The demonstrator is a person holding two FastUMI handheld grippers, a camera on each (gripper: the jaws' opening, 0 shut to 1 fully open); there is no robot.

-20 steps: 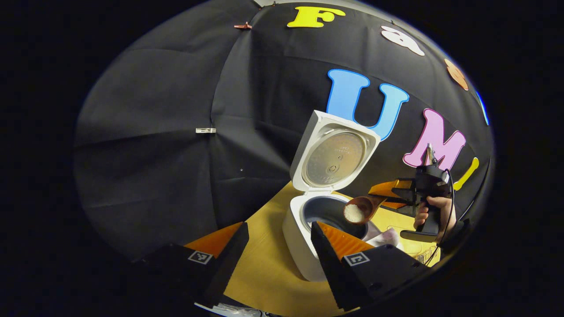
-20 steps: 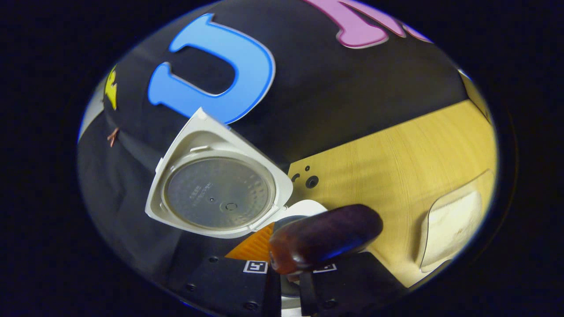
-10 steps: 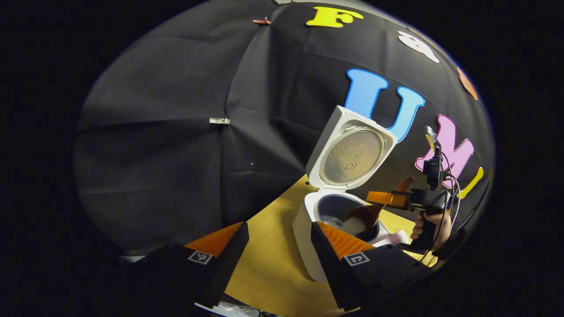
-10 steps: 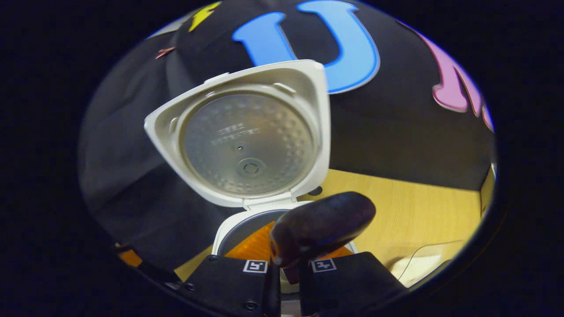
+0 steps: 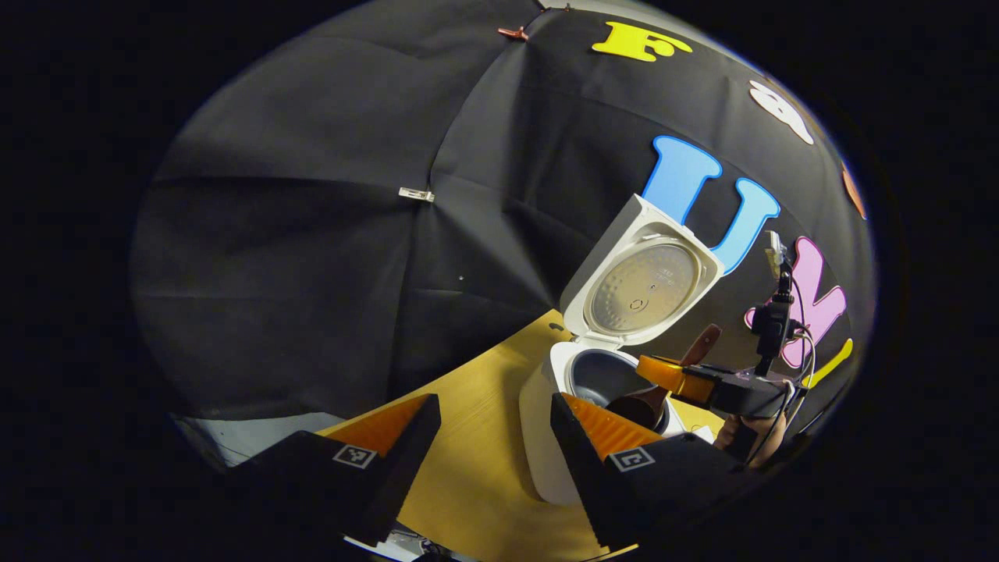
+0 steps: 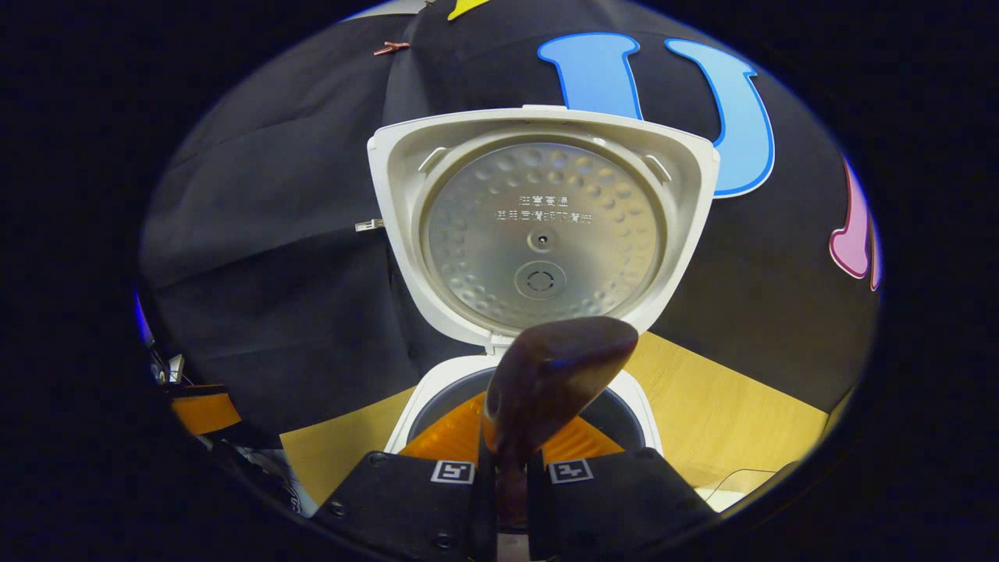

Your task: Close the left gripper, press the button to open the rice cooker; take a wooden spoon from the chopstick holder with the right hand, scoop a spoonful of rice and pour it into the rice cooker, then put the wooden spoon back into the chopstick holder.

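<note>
Wooden spoon (image 6: 546, 375) clamped in right gripper (image 6: 506, 468) fingers, bowl tipped over open rice cooker (image 6: 538, 234) pot; left gripper (image 5: 492, 437) fingers apart, idle.

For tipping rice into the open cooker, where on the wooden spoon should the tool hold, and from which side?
Grip the wooden spoon at mid-handle, from the side away from the rice cooker, as the right tool does: the handle slants up out of the pot, bowl low inside.
</note>
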